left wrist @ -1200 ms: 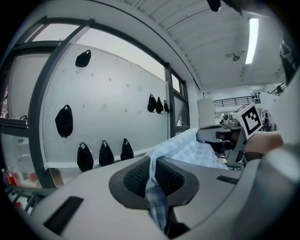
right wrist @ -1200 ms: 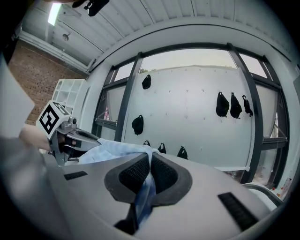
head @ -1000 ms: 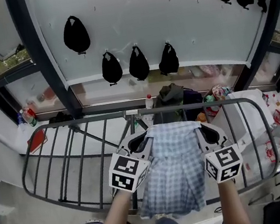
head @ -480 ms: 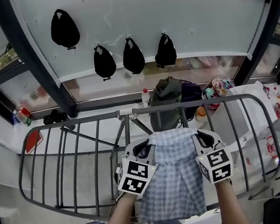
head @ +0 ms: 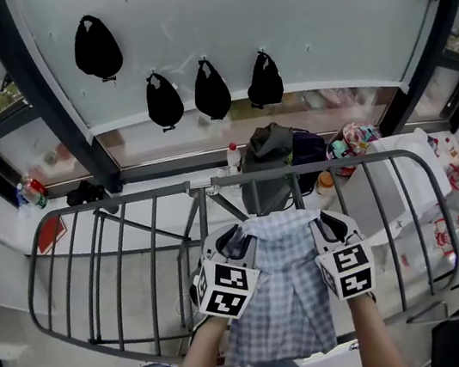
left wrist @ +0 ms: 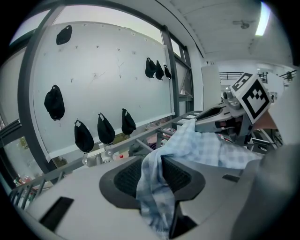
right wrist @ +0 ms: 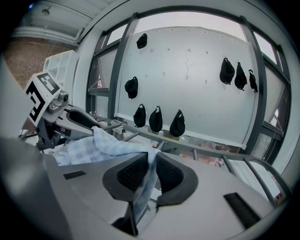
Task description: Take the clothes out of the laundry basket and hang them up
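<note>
A light blue checked shirt (head: 288, 299) hangs over the near rail of the grey metal drying rack (head: 128, 200), stretched between my two grippers. The left gripper (head: 226, 241) is at the shirt's upper left corner; in the left gripper view (left wrist: 152, 176) its jaws are opening, with a loose fold of the shirt (left wrist: 206, 150) lying in the widening gap. At the upper right corner the right gripper (head: 332, 224) has jaws that are starting to open. In the right gripper view (right wrist: 151, 173) the shirt edge (right wrist: 108, 145) still sits pinched between the close pads.
Several black bags (head: 211, 94) hang on the white panel behind the rack. A bottle (head: 234, 156) and a dark heap of clothing (head: 272, 149) sit on the ledge beyond the rack. White plastic bags (head: 404, 184) lie at the right. Dark window frames stand on both sides.
Both grippers and the shirt have drawn slightly nearer to me along the rack, and the two grippers stand a little closer together. The shirt still hangs between them.
</note>
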`<state>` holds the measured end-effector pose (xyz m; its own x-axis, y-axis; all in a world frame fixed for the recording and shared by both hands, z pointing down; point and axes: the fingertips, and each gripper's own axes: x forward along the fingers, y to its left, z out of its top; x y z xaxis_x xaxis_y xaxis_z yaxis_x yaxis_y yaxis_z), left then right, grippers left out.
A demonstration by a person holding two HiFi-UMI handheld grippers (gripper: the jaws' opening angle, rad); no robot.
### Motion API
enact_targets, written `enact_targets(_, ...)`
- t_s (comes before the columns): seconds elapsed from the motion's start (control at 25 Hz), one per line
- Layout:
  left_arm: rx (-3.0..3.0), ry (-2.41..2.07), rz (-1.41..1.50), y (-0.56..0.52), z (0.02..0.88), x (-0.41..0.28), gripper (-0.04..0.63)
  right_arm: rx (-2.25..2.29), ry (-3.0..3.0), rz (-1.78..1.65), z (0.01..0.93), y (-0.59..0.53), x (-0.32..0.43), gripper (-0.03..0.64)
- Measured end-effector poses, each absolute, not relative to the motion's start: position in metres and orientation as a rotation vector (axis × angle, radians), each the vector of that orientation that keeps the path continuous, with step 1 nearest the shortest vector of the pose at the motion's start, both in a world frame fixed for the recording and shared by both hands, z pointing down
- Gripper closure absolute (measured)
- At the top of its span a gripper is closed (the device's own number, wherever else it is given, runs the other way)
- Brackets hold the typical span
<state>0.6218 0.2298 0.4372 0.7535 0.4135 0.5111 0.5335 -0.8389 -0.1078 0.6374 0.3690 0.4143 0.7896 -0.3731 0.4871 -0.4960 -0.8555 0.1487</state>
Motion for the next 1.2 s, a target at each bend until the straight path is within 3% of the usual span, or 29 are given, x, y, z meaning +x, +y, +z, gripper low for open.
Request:
enact_targets(0.16, -2.730, -0.750, -0.711, 0.230, 0.435, 0.622, 0.403, 2.727, -0.647, 0.661, 0.413, 0.374, 0.637, 0.529)
enact_targets(0.24, -2.743, -0.759, -0.713, 0.230, 0.434, 0.622, 0.372, 2.752, -0.646, 0.654, 0.411, 0.377, 0.638, 0.396)
enact_targets(0.52, -2.751, -0.747, -0.728, 0.224, 0.428, 0.613, 0.313, 2.819, -0.642, 0.599, 0.392, 0.386, 0.635, 0.391)
enact_targets(1.2, -2.888, -0.594, -0.539, 0.176, 0.370, 0.554, 0.313, 2.862, -0.731, 0.380, 0.328, 0.353, 0.587, 0.393)
